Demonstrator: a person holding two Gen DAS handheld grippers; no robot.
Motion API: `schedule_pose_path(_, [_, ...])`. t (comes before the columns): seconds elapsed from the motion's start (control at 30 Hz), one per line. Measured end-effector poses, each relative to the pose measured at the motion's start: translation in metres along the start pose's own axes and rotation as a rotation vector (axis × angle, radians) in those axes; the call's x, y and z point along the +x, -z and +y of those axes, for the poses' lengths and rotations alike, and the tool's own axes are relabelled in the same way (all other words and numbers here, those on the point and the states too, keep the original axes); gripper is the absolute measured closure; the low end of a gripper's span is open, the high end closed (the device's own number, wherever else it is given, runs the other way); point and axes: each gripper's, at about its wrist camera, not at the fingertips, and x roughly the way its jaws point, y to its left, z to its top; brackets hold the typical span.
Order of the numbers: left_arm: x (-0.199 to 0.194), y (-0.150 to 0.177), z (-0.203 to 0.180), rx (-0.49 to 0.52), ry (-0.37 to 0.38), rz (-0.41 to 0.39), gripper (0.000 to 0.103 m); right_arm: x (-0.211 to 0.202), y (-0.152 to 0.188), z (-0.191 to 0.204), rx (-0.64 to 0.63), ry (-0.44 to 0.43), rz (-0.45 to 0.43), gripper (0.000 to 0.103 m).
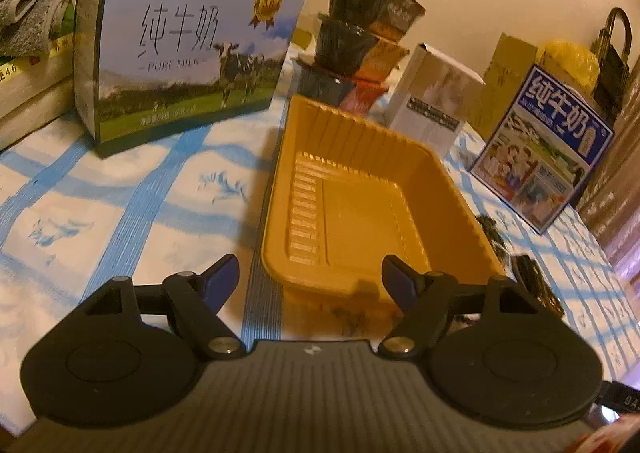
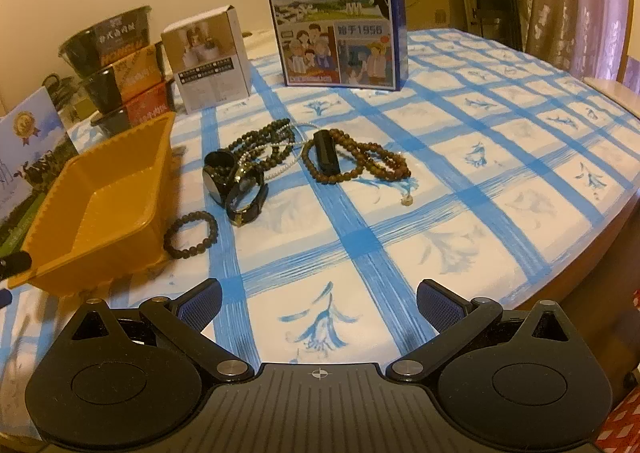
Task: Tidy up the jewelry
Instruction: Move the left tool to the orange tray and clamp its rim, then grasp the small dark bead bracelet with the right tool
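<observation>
An empty yellow plastic tray [image 1: 472, 221] lies on the blue-checked cloth; it also shows at the left of the right wrist view [image 2: 52, 197]. My left gripper [image 1: 310, 279] is open and empty, at the tray's near end. To the tray's right lies the jewelry: a small dark bead bracelet [image 2: 191, 234], a black watch [image 2: 247, 197], a dark bead necklace [image 2: 262, 141] tangled with a thin pearl strand, and brown bead strands [image 2: 360, 163] around a black bar-shaped piece [image 2: 326, 153]. My right gripper [image 2: 319, 303] is open and empty, well short of the jewelry.
A large Pure Milk carton [image 1: 188, 53] stands at back left beside stacked books and a towel. Stacked black bowls [image 1: 360, 37], a small white box [image 2: 208, 61] and a blue milk carton [image 2: 340, 13] stand behind the tray and jewelry. The table edge curves at right [image 2: 600, 221].
</observation>
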Motion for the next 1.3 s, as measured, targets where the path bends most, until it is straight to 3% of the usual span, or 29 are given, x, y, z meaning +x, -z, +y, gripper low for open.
schedule_pose_path(0.1, [0.014, 0.0, 0.001, -0.013, -0.015, -0.032, 0.028, 0.01, -0.003, 0.002, -0.003, 0.001, 0.01, 0.0])
schedule_pose_path(0.3, [0.036, 0.007, 0.0, -0.028, -0.068, -0.066, 0.052, 0.031, -0.006, 0.005, -0.006, 0.003, 0.042, 0.0])
schedule_pose_path(0.53, [0.054, 0.009, -0.004, -0.051, -0.104, -0.08, 0.062, 0.056, -0.009, 0.008, -0.01, -0.011, 0.071, 0.0])
schedule_pose_path(0.7, [0.061, 0.006, -0.006, -0.037, -0.111, -0.097, 0.082, 0.067, -0.013, 0.012, -0.024, -0.016, 0.076, 0.0])
schedule_pose_path(0.77, [0.064, 0.003, -0.003, -0.025, -0.117, -0.096, 0.097, 0.07, -0.014, 0.014, -0.029, -0.019, 0.074, 0.0])
schedule_pose_path(1.1, [0.07, -0.016, 0.009, 0.128, -0.087, -0.084, 0.098, 0.075, -0.021, 0.027, -0.08, -0.082, 0.018, 0.0])
schedule_pose_path(1.3, [0.064, -0.032, 0.008, 0.257, -0.045, -0.106, 0.101, 0.082, -0.025, 0.042, -0.148, -0.156, -0.009, 0.033])
